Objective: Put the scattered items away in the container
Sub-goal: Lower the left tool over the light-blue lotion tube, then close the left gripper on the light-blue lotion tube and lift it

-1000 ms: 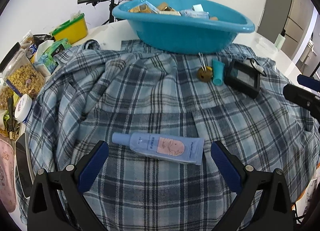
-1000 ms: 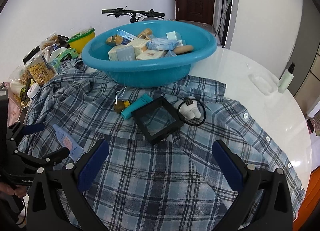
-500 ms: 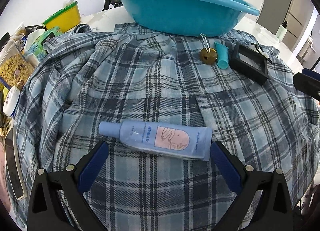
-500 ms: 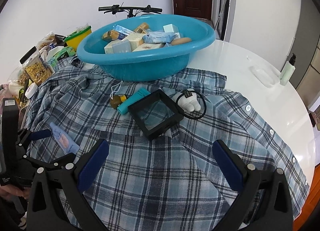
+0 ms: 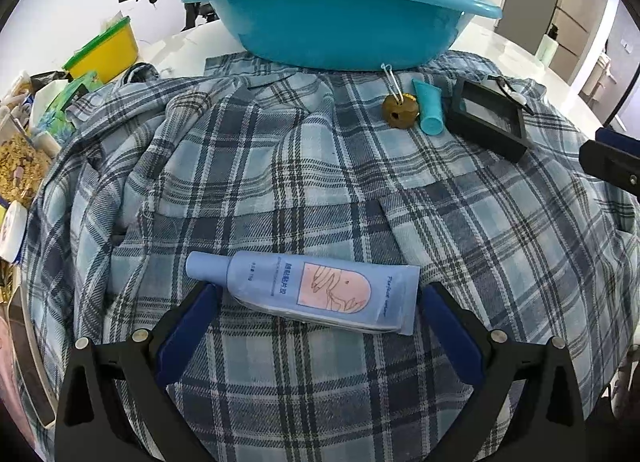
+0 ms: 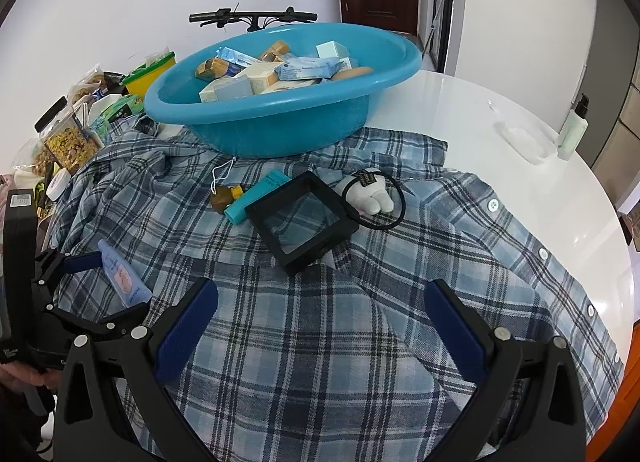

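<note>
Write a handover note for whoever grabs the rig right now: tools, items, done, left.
Left tool: open, straddling the blue tube lying flat on the plaid shirt; not gripped yet.
Right tool: open, holding nothing, above bare shirt in front of the black frame.
Done: the basin at the far edge of the shirt already holds boxes and packets.
Left, all loose on the shirt: blue tube, black frame, teal tube, brown charm on a string, white figure with the black hair tie.
Suggested next: close the left tool on the blue tube and carry it to the basin.
</note>
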### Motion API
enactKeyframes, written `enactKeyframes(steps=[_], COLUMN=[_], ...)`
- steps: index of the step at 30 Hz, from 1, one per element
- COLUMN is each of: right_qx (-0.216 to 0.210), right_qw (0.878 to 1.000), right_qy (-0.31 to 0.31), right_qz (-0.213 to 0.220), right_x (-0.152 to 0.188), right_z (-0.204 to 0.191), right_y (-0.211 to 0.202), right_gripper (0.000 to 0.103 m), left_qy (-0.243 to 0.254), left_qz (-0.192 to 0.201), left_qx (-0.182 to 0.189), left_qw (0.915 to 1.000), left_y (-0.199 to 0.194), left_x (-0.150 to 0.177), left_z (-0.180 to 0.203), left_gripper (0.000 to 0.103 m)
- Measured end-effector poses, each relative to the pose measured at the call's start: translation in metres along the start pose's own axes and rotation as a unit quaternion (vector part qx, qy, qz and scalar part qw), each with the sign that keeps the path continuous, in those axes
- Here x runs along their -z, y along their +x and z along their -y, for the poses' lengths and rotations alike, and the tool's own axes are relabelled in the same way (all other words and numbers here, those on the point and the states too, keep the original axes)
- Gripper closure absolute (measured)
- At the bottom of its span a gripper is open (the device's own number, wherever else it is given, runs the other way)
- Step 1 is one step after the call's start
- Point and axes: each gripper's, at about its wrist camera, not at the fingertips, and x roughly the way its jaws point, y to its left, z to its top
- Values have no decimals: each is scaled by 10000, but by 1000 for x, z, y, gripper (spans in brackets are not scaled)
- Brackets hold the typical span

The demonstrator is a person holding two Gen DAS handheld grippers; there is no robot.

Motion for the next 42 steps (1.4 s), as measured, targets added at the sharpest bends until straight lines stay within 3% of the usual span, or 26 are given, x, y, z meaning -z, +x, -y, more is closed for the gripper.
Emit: enactKeyframes(steps=[3,9,10,11,12,17,24,27,29,31,33,42], right_qx=[13,-8,-14,-21,-28,-78,-82,-101,-111,-115,-120,-149], right_qw=[10000,9999,9999,9999,9999,9999,9998,9996,9995,9996,9996,9995], right_qy=[50,141,139,134,132,141,199,270,280,269,261,262], right_qz=[-1,-11,-7,-4,-5,-24,-31,-46,-55,-61,-68,-105], right_x=[1,2,3,3,3,4,7,8,9,10,10,12], right_z=[4,8,8,8,7,5,8,11,12,11,11,10], right_y=[0,1,0,0,0,1,0,1,2,2,2,5], right_gripper=[0,0,0,0,0,0,0,0,0,0,0,0], left_qy=[15,-57,-54,-54,-58,-44,-30,-26,-51,-188,-392,-860], left_qz=[67,216,245,289,266,313,398,320,259,227,348,60], left_qx=[140,293,307,347,384,432,588,453,328,175,251,234], left_qw=[9999,9993,9992,9990,9989,9986,9975,9985,9991,9994,9983,9960], left_y=[-2,-11,-13,-16,-18,-24,-30,-27,-22,-18,-18,8], left_x=[2,4,4,4,3,3,4,3,2,2,1,-25], left_z=[-2,-7,-7,-7,-8,-8,-8,-8,-10,-14,-21,-34], left_gripper=[10,12,17,29,50,53,72,72,63,23,22,21])
